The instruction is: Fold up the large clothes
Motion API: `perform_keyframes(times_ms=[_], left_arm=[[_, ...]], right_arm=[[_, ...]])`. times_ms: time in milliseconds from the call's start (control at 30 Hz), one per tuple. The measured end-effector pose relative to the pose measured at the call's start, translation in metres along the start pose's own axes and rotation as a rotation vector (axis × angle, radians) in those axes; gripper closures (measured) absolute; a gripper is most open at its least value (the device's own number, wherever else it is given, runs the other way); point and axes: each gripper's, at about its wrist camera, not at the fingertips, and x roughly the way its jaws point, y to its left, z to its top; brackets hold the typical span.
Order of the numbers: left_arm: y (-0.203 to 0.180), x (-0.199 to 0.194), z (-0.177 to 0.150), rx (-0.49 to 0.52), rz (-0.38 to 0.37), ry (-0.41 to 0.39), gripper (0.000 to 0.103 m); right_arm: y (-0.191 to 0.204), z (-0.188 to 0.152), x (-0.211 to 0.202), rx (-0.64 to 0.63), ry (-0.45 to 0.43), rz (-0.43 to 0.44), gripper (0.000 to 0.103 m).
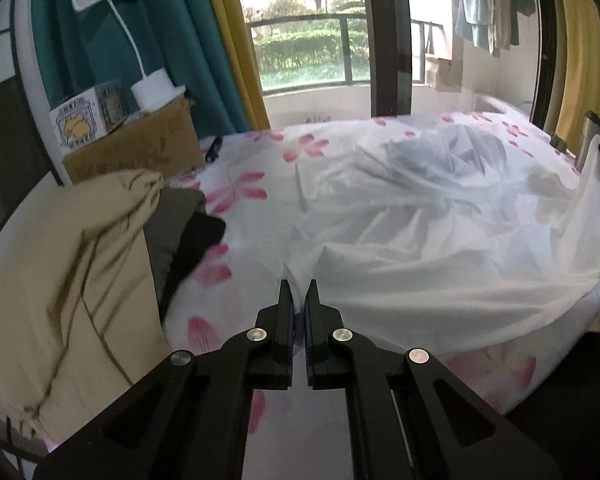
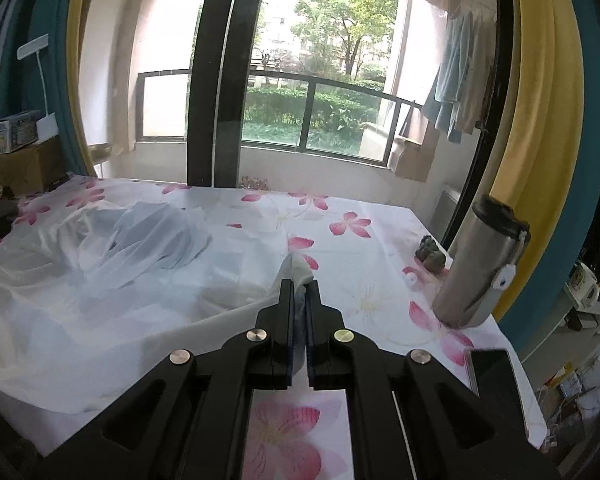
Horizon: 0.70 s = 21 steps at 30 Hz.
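Note:
A large white garment (image 1: 440,232) lies rumpled across the flower-print table cover (image 1: 244,192). My left gripper (image 1: 299,288) is shut, with the garment's near edge pinched between its pads. From there the cloth runs right and rises in a taut drape to the far right edge (image 1: 592,188) of the left wrist view. In the right wrist view the same white garment (image 2: 100,280) spreads to the left. My right gripper (image 2: 299,286) is shut on one of its corners, and a tuft of cloth (image 2: 296,266) sticks up past the fingertips.
A tan cloth pile (image 1: 60,280) and dark clothes (image 1: 188,232) lie at the left, with a cardboard box (image 1: 140,148) and white lamp (image 1: 156,88) behind. At the right stand a steel tumbler (image 2: 480,268), a small grey object (image 2: 432,256) and a phone (image 2: 496,372). Windows lie beyond.

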Motion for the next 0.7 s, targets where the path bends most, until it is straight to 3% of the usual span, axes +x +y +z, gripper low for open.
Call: perform_keyframes(times_ms=[367,700], left_arm=[[0.008,0.024,0.056,-0.039,-0.031,-0.106,0.098],[0.017,0.064,0.097,-0.053,-0.005,-0.125,0.098]], right_arm=[[-0.008,0.029,0.02,0.015,-0.005,-0.019,0.099],[-0.03,0.052,0.06,0.075,0.011,-0.058,0.099]])
